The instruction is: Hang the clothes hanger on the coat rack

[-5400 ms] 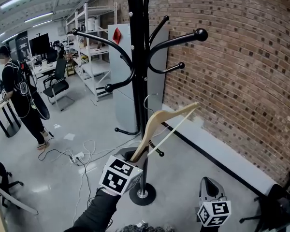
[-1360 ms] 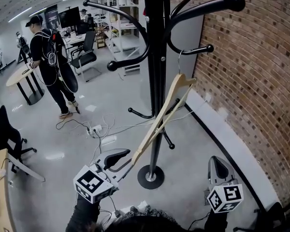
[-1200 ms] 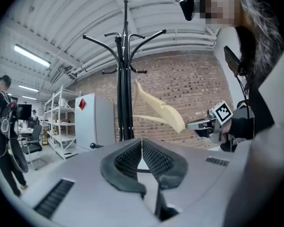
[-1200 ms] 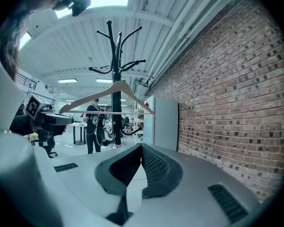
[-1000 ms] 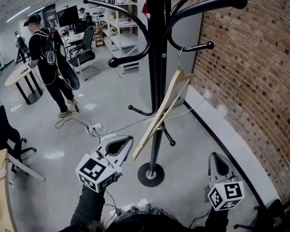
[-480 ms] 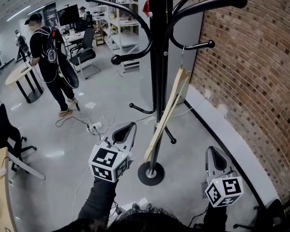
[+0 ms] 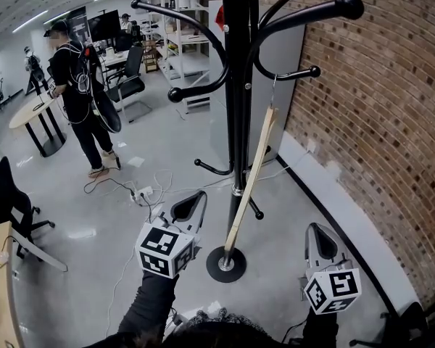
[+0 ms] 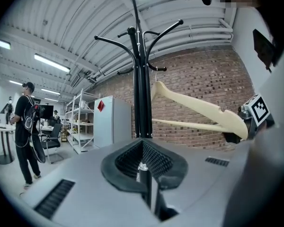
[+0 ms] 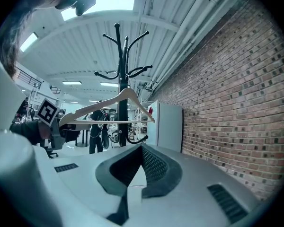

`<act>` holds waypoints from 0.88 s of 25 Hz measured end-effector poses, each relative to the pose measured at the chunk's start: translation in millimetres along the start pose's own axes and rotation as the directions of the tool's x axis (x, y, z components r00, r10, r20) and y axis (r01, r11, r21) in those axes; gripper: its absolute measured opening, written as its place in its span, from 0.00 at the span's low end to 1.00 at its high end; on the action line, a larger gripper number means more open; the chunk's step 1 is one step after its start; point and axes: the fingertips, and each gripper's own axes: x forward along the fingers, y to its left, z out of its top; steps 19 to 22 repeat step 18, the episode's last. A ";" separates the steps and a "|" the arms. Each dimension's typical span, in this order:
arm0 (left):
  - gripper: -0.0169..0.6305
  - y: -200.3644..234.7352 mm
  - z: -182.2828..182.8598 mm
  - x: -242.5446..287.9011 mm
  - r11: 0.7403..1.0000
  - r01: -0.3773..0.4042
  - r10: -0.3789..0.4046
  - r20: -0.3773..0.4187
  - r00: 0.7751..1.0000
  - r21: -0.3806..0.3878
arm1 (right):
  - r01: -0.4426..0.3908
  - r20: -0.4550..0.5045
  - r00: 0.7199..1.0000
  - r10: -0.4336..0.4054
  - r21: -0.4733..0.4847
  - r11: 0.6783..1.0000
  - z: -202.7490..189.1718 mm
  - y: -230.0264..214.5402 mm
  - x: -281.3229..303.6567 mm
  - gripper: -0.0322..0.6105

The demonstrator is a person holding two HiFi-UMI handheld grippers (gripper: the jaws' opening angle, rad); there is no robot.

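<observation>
The black coat rack [image 7: 235, 85] stands on its round base [image 7: 226, 263] before a brick wall. A pale wooden hanger [image 7: 250, 180] hangs by its metal hook from a short right-hand arm [image 7: 286, 75] and dangles almost straight down, edge-on, beside the pole. Nothing holds it. My left gripper [image 7: 196, 196] is low and left of the pole, shut and empty, clear of the hanger's lower end. My right gripper [image 7: 315, 229] sits to the right of the base, shut and empty. The hanger [image 8: 199, 110] shows right of the pole [image 8: 142, 103] in the left gripper view, and the hanger [image 9: 109, 109] crosses the pole in the right gripper view.
A person [image 7: 80, 85] stands at the back left by a round table [image 7: 32, 114] and an office chair [image 7: 127, 82]. Cables [image 7: 141, 194] lie on the grey floor. Shelves [image 7: 181, 20] and a grey cabinet [image 7: 279, 114] stand behind the rack, and the brick wall [image 7: 377, 122] closes off the right.
The hanger came free of my left gripper and swung from a steep slant to hang almost vertical on the hook arm. My left gripper shifted right, nearer the pole. The right gripper barely moved.
</observation>
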 end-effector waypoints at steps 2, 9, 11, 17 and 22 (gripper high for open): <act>0.04 -1.7 1.3 0.0 1.000 0.003 -0.003 0.006 1.000 -0.005 | -0.002 0.002 1.000 0.002 -0.008 1.000 -0.1 0.5 0.2 0.06; 0.04 -9.1 4.5 0.9 0.999 0.031 -0.031 0.008 0.999 -0.009 | -0.007 -0.003 1.000 0.007 -0.019 1.000 0.0 0.7 -0.6 0.06; 0.04 -10.1 6.0 -0.6 0.999 0.044 -0.044 0.008 0.999 -0.012 | -0.005 -0.005 1.000 0.005 -0.024 1.000 -0.3 2.5 -1.0 0.06; 0.04 -19.3 12.9 0.7 0.997 0.079 -0.079 0.011 0.997 -0.006 | -0.003 -0.018 1.000 0.003 -0.027 1.000 -4.5 -2.2 -1.1 0.06; 0.04 -21.1 14.2 0.9 0.996 0.084 -0.084 0.011 0.996 -0.004 | -0.003 -0.020 1.000 0.002 -0.027 1.000 -5.3 -3.6 -1.1 0.06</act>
